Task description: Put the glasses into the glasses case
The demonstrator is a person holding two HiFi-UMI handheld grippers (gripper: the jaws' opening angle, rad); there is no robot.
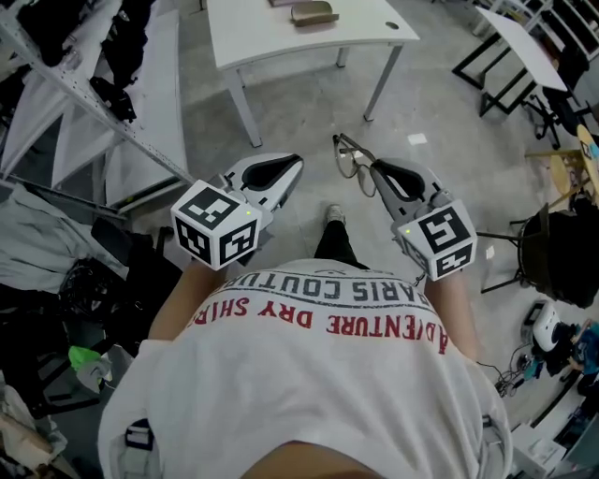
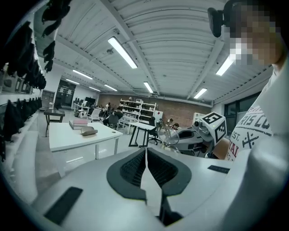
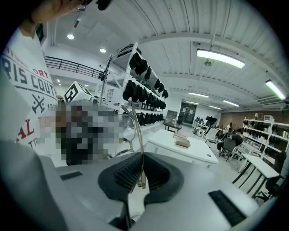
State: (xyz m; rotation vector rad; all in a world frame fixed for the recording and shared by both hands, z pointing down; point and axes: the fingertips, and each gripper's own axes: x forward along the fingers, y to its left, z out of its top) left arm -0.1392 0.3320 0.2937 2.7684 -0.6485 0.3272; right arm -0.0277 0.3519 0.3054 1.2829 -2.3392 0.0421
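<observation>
My right gripper [image 1: 375, 167] is shut on one temple arm of the thin metal-framed glasses [image 1: 351, 159], which stick out to the left of its jaws in mid-air above the floor. In the right gripper view the temple [image 3: 138, 135] runs up from between the dark pads and the lenses hang to the left. My left gripper [image 1: 294, 162] is shut with nothing in it, level with the right one and a short way to its left. The tan glasses case [image 1: 314, 13] lies closed on the white table [image 1: 271, 42] ahead, also seen as the case [image 2: 89, 131] and the case [image 3: 182, 142].
A metal rack [image 1: 84, 103] with dark items stands at the left beside the table. Black-framed tables [image 1: 524, 47] and a dark chair [image 1: 562, 253] are at the right. Bags and clutter lie on the floor at both lower corners. The person's foot [image 1: 334, 216] shows below the grippers.
</observation>
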